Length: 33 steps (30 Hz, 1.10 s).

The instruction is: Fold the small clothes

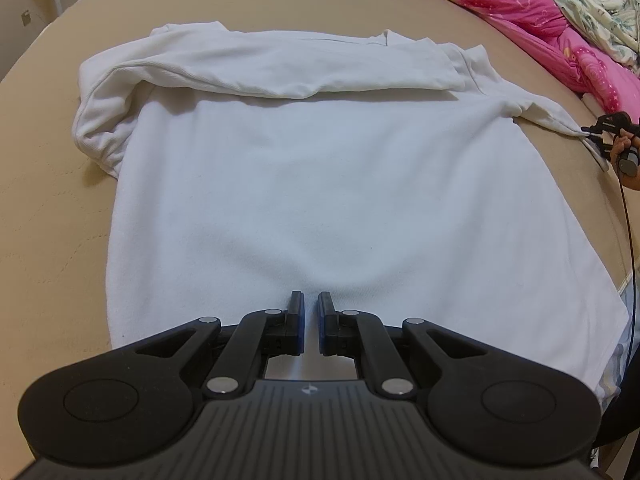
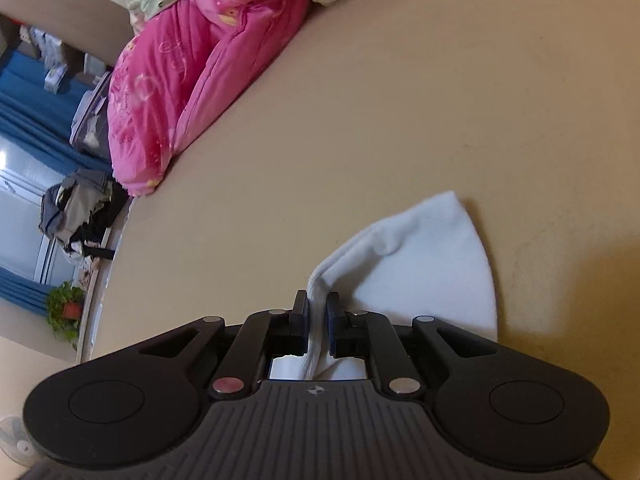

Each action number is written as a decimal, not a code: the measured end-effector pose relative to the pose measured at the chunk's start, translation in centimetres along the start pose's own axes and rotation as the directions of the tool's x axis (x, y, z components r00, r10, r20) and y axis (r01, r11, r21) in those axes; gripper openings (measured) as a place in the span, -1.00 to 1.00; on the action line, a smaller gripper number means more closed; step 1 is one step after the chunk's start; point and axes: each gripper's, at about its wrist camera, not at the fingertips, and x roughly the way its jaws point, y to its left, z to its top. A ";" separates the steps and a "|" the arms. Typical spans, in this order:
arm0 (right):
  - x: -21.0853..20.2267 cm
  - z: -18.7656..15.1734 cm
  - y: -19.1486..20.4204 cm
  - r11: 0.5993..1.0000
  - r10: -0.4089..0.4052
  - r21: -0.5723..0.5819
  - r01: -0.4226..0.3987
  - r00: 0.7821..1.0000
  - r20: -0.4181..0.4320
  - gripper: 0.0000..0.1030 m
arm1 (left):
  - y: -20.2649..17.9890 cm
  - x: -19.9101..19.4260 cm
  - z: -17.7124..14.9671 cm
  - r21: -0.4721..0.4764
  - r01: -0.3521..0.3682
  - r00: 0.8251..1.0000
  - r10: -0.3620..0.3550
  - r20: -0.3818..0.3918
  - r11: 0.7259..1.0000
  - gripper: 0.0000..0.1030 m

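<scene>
Two tools work on one white shirt (image 1: 320, 184) spread flat on a tan bed (image 1: 48, 216).

From the left wrist view, the shirt covers the middle of the bed, its top part folded over into a thick band toward the far edge, with one sleeve bunched at the left side. The left tool (image 1: 310, 304) sits at the shirt's near hem, jaws drawn almost together with a narrow gap; a fold of white cloth rises between them, so it appears to pinch the hem. Toward the bed's right edge, the right tool (image 1: 596, 132), held in a hand (image 1: 622, 148), has the tip of the other sleeve, which is stretched out taut. A pink quilt (image 1: 540, 20) and a pale floral blanket (image 1: 596, 4) lie heaped along the far right edge.

From the right wrist view, the right tool (image 2: 318, 304) is clamped on a gathered strip of white sleeve (image 2: 420, 256), the rest of which fans out flat on the bed (image 2: 360, 120) beyond the fingers. The pink quilt (image 2: 180, 80) lies at the bed's far left edge.
</scene>
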 end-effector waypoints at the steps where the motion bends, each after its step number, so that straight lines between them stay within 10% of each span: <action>1: -0.1 0.0 0.6 1.000 -0.006 -0.027 0.006 1.000 0.013 -0.90 | 0.0 0.0 0.0 0.001 0.000 1.000 0.000 0.000 1.000 -0.86; 4: -1.5 0.6 3.4 0.993 0.070 -0.103 -0.061 0.993 0.091 -0.93 | 0.0 0.0 0.0 0.004 0.000 1.000 0.000 0.001 1.000 -0.86; 8: -5.6 0.5 7.2 0.938 0.287 -0.280 -0.206 0.912 0.293 -0.94 | 0.0 0.1 0.0 0.003 0.001 1.000 -0.001 0.001 1.000 -0.86; 15: 0.0 0.1 1.4 0.987 -0.099 -0.104 0.119 0.978 0.183 -0.94 | -0.1 0.1 0.0 0.006 0.001 1.000 -0.001 0.003 1.000 -0.86; 24: -1.9 2.1 -1.0 0.984 -0.166 -0.004 0.179 0.922 0.350 -0.94 | 0.0 0.0 0.0 0.006 0.002 1.000 -0.002 0.003 1.000 -0.86; 33: -0.7 4.8 -4.3 0.989 -0.131 -0.027 0.146 0.943 0.306 -0.90 | 0.0 -0.1 0.0 0.011 0.000 1.000 0.000 0.004 1.000 -0.86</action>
